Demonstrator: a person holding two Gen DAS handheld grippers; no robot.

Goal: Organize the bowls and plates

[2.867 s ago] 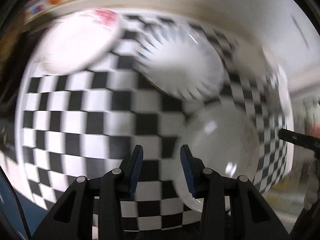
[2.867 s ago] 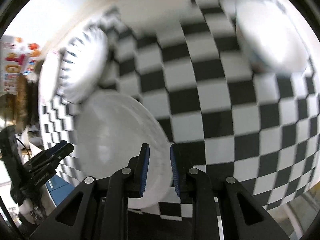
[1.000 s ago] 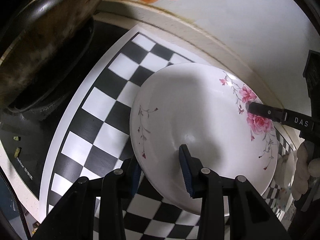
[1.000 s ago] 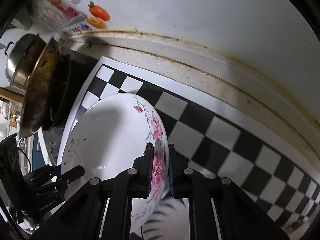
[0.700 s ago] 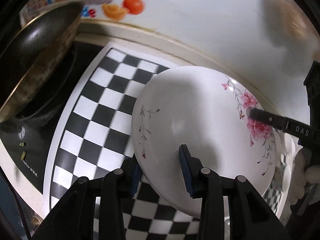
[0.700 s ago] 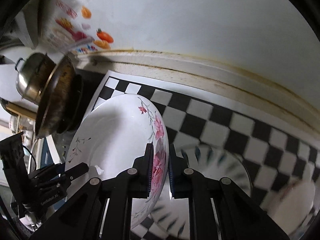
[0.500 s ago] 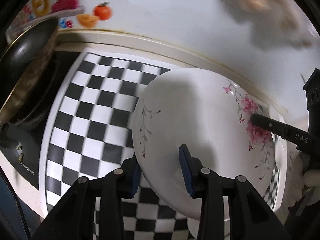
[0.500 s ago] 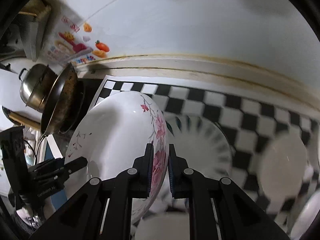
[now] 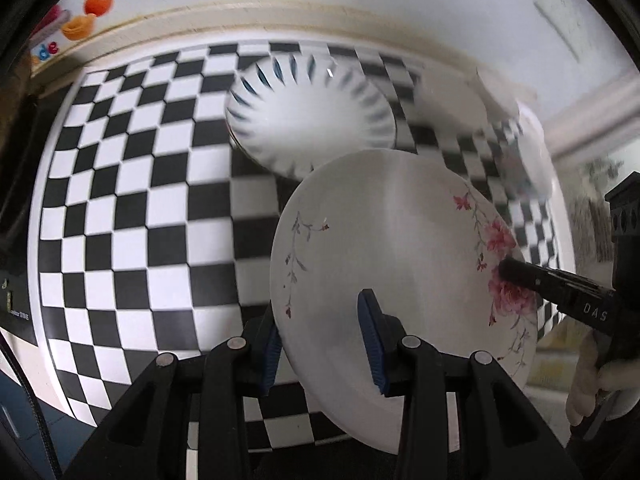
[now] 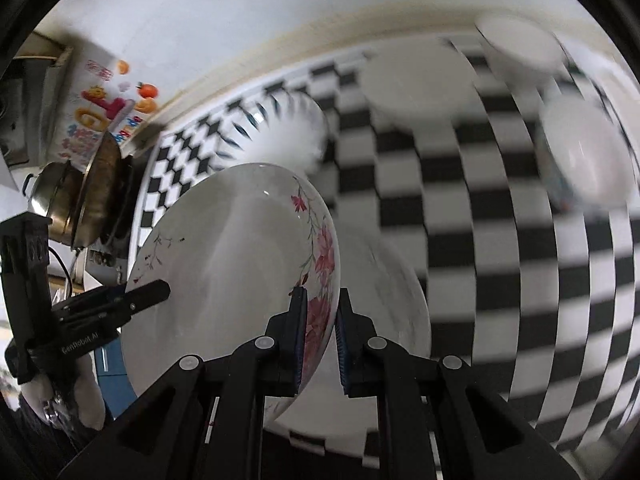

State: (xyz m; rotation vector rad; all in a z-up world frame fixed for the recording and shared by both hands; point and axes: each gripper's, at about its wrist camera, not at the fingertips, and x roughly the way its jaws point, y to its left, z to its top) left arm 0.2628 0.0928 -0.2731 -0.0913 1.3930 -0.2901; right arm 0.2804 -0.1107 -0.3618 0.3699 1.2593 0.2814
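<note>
Left wrist view: you had the floral plate [image 9: 392, 240] pinched at its near rim in your left gripper [image 9: 322, 344], one blue pad under the rim, the other on the plate's face, jaws narrowed onto it. The plate was tilted above the checkered mat [image 9: 132, 208]. Your right gripper [image 9: 516, 270] clamped the far rim over the pink flowers. Beyond the plate, the blue-striped plate [image 9: 312, 116] lay flat on the mat, and a blurred white bowl [image 9: 528, 148] sat near the right edge.

Right wrist view: your right gripper [image 10: 320, 332] was nearly closed, both pads squeezing the floral plate [image 10: 224, 264] at its flowered rim. Your left gripper [image 10: 156, 292] gripped the opposite rim. The blue-striped plate [image 10: 288, 136] lay behind it; white bowls [image 10: 420, 76] [image 10: 584, 160] blurred across the mat [image 10: 480, 240]. A metal pot [image 10: 56, 196] stood far left.
</note>
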